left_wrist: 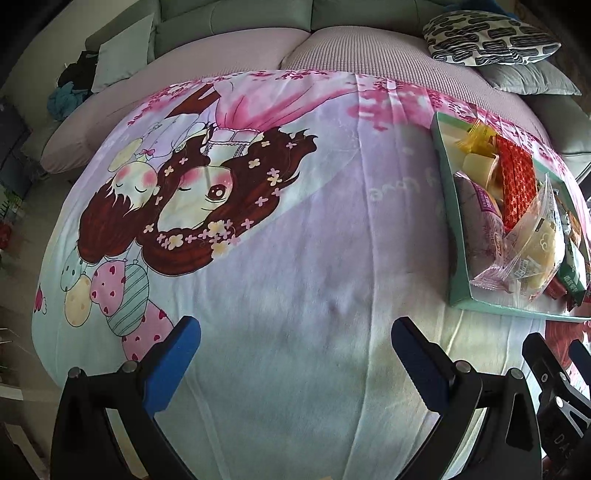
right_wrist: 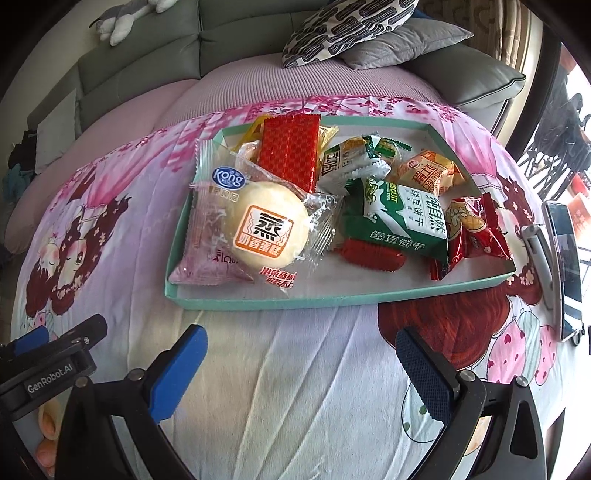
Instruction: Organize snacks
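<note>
Nearest in the right wrist view, the right gripper (right_wrist: pixel 301 363) hangs over the cartoon-printed cloth (right_wrist: pixel 288 369) with its jaws spread wide and nothing between them. At the lower left edge of that view part of the other tool shows, its black body lettered "GenRobot.AI". The left gripper (left_wrist: pixel 295 347) likewise has its jaws wide apart and empty, above a bare stretch of the same cloth, well left of the snacks.

Just beyond the right gripper lies a shallow teal-rimmed tray (right_wrist: pixel 280 301) holding all the snacks that can be seen. At its near left sits a round pale steamed cake (right_wrist: pixel 267 225) in a clear wrapper with an orange label of Chinese characters and a blue "Kong" badge at the corner; it rests on a pinkish packet (right_wrist: pixel 207 251). Right of it is a green and white biscuit packet (right_wrist: pixel 399 218) printed "BISCUIT" with Chinese text, touching a red packet (right_wrist: pixel 476 229) at the tray's right side. Farther back lie a long red patterned wrapper (right_wrist: pixel 290 151), an orange packet (right_wrist: pixel 428 173) and small green-white sachets (right_wrist: pixel 351 158).

To the right, off the tray, a phone (right_wrist: pixel 567 258) stands in a holder. Behind the cloth is a sofa with a black-and-white patterned cushion (right_wrist: pixel 343 26).
</note>
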{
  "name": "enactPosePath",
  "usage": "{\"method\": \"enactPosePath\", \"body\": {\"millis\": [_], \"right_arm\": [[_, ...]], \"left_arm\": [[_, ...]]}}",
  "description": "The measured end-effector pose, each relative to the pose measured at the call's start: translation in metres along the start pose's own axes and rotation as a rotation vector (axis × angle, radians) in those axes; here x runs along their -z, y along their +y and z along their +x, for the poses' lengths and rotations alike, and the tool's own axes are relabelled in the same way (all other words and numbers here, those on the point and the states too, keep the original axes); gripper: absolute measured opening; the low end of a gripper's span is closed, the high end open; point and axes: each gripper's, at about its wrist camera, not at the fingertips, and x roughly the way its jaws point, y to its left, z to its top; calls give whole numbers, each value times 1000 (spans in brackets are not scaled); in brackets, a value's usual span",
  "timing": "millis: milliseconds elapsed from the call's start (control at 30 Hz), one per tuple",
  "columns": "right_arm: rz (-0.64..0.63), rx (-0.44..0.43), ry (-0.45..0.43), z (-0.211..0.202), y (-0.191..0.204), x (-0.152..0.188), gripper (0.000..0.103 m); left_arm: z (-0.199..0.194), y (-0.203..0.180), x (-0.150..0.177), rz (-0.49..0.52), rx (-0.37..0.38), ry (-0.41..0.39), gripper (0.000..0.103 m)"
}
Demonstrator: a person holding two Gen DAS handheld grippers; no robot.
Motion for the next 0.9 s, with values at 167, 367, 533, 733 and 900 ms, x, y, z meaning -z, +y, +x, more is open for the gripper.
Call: {"method": "enactPosePath", "body": {"millis": [167,367,533,733,900], "right_arm": [[-4,1,10,3,1,0,103],[-15,1,24,6,3,-1,103],[-14,-6,27,6,4,-2,103],[-1,2,31,7,1,-4,103],[18,7,26,5,-5,-6,103]], "left_arm": [[1,1,-2,-5,6,4,103],[4,1,-4,-6,22,18,103],[5,0,-4,0,24,23,103],[4,-3,-4,18,30,27,103],[6,-3,-3,27,31,35,103]]}}
